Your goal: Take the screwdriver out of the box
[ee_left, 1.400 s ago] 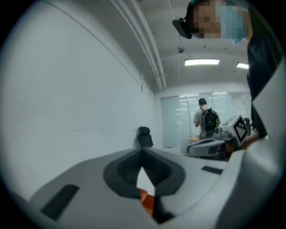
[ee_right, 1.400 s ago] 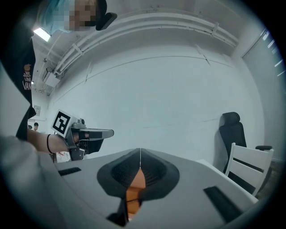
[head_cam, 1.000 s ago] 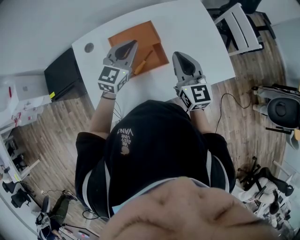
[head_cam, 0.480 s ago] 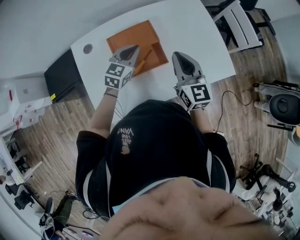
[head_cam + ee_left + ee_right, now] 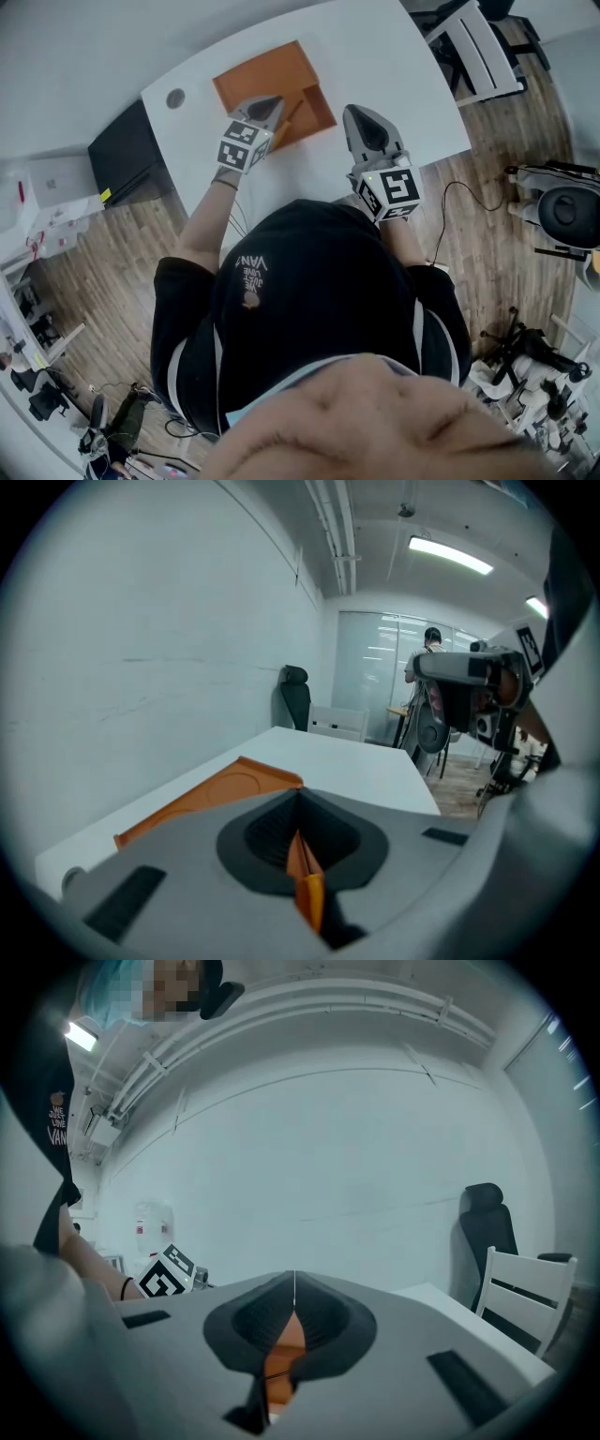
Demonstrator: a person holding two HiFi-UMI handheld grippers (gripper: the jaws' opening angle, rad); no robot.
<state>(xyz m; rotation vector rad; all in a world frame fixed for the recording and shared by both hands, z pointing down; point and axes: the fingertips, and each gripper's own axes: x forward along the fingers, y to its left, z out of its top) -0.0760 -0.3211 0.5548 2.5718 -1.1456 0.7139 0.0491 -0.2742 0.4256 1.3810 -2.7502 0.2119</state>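
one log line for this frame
left gripper: shut, at box near edge | right gripper: shut, beside box | screwdriver: in box, not yet taken

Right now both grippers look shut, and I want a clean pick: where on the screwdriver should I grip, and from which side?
Probably the thicker handle end, from above, with the left gripper opened across it. The screwdriver lies slanted in the open orange box, thin shaft pointing away, handle nearest that gripper.
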